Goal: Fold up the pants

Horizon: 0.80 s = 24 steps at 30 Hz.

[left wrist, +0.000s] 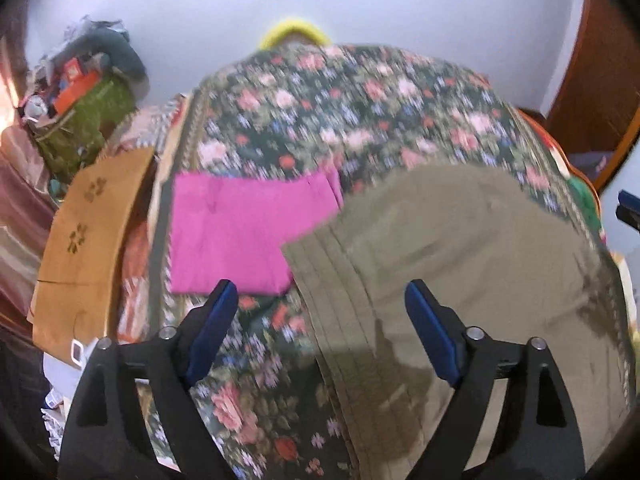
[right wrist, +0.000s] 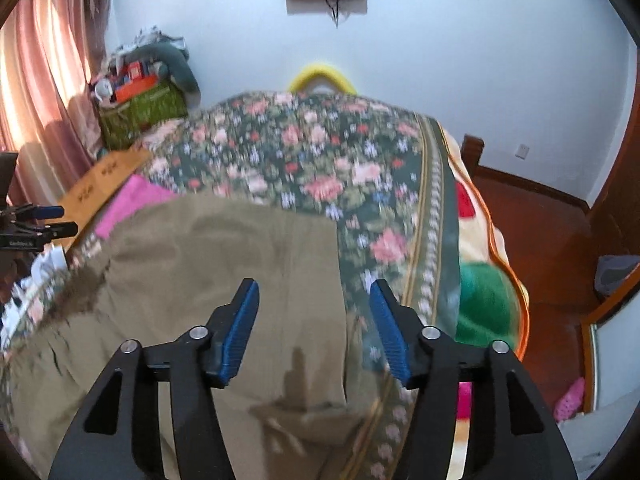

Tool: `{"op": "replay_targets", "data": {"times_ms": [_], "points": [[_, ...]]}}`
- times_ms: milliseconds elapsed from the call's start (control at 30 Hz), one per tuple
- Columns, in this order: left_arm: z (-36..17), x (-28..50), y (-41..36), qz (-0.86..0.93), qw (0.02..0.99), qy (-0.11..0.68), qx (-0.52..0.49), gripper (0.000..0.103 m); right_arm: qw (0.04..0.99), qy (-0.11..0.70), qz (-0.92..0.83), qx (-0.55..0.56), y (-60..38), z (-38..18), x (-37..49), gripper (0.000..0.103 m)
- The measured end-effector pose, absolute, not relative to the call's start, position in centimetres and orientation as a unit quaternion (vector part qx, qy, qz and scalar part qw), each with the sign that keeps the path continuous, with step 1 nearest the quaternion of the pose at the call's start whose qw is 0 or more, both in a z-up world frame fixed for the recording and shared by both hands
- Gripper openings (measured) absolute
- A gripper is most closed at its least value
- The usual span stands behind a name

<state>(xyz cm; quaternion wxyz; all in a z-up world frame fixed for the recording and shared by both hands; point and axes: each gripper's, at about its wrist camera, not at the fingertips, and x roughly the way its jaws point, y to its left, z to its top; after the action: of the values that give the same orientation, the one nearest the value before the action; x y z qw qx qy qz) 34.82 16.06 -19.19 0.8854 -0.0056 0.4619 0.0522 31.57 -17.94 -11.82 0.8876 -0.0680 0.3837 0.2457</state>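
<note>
1. My left gripper: fingers spread wide, nothing between the pads. The stitched edge of the khaki pants runs under the gap, from 11 o'clock to 6 o'clock, lying flat and untouched.
2. My right gripper: fingers parted, gripping nothing. The pants' other edge drops beneath them toward 6 o'clock.
3. Both grippers hang clear above the cloth, pointing steeply down. My guess: a fold was just laid and let go.
4. The pants lie spread on the floral bedspread, thick at the stitched side, so probably doubled over. At least one more fold seems due.
5. At 10 o'clock of my left fingers, a folded pink garment, its corner tucked under the khaki; likely finished and parked.
6. Further out at 9 o'clock, a brown paper bag; at 11 o'clock, a green cluttered basket.
</note>
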Motion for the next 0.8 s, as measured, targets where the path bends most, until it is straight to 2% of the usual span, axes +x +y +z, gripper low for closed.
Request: {"op": "replay_targets", "data": {"times_ms": [233,600,800], "points": [[-20.4,38.4,17.9,0.070,0.879,0.471,-0.021,0.089,0.882,0.395,0.249,-0.069,-15.5,-13.3,35.1,0.054],[-26.9,42.3,19.1,0.066,0.845,0.529,-0.048,0.089,0.844,0.481,0.232,-0.046,-12.8,-19.9,42.6,0.054],[-28.1,43.3,19.5,0.058,0.841,0.533,-0.072,0.089,0.818,0.526,0.230,-0.032,-10.5,-23.3,45.7,0.054]]}}
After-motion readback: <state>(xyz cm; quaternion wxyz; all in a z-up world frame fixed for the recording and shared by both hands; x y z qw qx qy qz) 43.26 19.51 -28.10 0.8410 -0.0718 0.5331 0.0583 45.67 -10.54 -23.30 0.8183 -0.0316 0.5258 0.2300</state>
